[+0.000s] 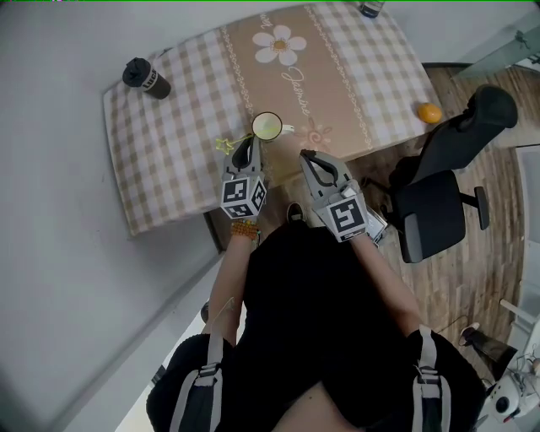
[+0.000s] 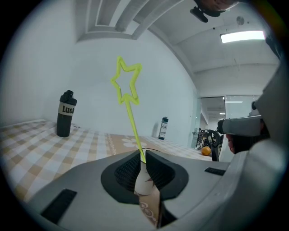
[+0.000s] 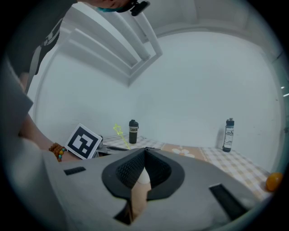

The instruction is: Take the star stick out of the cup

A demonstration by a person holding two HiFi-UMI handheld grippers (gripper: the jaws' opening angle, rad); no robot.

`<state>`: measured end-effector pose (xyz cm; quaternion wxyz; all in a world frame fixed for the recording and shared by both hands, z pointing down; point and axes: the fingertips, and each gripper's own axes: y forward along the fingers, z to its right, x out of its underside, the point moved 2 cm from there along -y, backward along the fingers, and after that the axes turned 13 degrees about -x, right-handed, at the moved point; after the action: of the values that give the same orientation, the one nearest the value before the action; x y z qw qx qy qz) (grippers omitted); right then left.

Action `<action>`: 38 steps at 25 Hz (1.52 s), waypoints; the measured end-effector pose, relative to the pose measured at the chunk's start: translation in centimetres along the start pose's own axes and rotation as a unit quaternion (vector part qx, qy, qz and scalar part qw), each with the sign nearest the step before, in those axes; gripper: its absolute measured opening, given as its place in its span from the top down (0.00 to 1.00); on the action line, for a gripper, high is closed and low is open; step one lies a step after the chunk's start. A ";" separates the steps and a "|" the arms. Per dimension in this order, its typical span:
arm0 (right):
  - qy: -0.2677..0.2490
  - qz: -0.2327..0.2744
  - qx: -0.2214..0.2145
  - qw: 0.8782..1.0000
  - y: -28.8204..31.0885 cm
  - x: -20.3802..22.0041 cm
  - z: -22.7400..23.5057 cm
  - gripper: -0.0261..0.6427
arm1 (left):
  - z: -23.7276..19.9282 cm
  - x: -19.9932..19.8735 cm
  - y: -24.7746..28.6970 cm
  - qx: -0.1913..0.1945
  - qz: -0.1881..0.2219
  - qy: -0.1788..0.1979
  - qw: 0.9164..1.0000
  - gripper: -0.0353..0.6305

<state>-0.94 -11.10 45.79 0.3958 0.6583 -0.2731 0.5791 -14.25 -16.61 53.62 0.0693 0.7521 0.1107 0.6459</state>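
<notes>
The star stick [image 1: 224, 145] is a thin yellow-green rod with an outlined star on top. In the left gripper view the star stick [image 2: 127, 83] rises tilted from between my jaws. My left gripper [image 1: 250, 142] [image 2: 142, 158] is shut on its lower shaft. The white cup [image 1: 267, 126] stands on the table just beyond and right of that gripper; the stick's lower end is hidden. My right gripper [image 1: 305, 155] [image 3: 144, 153] hovers near the table's front edge, right of the cup, shut with nothing in it. From the right gripper view the star stick [image 3: 118, 131] shows small at left.
A black bottle [image 1: 146, 78] [image 2: 65, 113] stands at the table's far left, a dark bottle [image 1: 369, 8] [image 3: 229, 135] at the far right. An orange [image 1: 429, 112] lies at the right edge. A black office chair [image 1: 439, 194] is right of the table [image 1: 169, 160].
</notes>
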 end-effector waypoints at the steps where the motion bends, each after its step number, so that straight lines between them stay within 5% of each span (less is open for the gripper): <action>1: 0.000 -0.001 0.000 1.000 0.0 0.0 0.0 0.95 | 0.1 -0.1 0.0 0.001 0.000 0.000 1.000 0.90; 10: 0.009 -0.002 0.008 1.000 -0.1 0.0 0.9 0.95 | 0.4 -0.9 1.1 0.015 -0.005 0.017 1.000 0.91; 19: 0.010 -0.010 0.018 1.000 -0.3 0.5 1.8 0.95 | 1.3 -2.2 2.5 0.031 0.005 0.075 0.997 0.91; 38: 0.015 -0.001 0.006 1.000 0.2 0.8 0.5 0.95 | 1.9 -5.3 -1.4 0.046 0.044 0.047 0.997 0.92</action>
<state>-0.70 -11.59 46.57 0.3965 0.6520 -0.2629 0.5904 -13.28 -16.57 47.88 0.0006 0.7277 0.1100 0.6770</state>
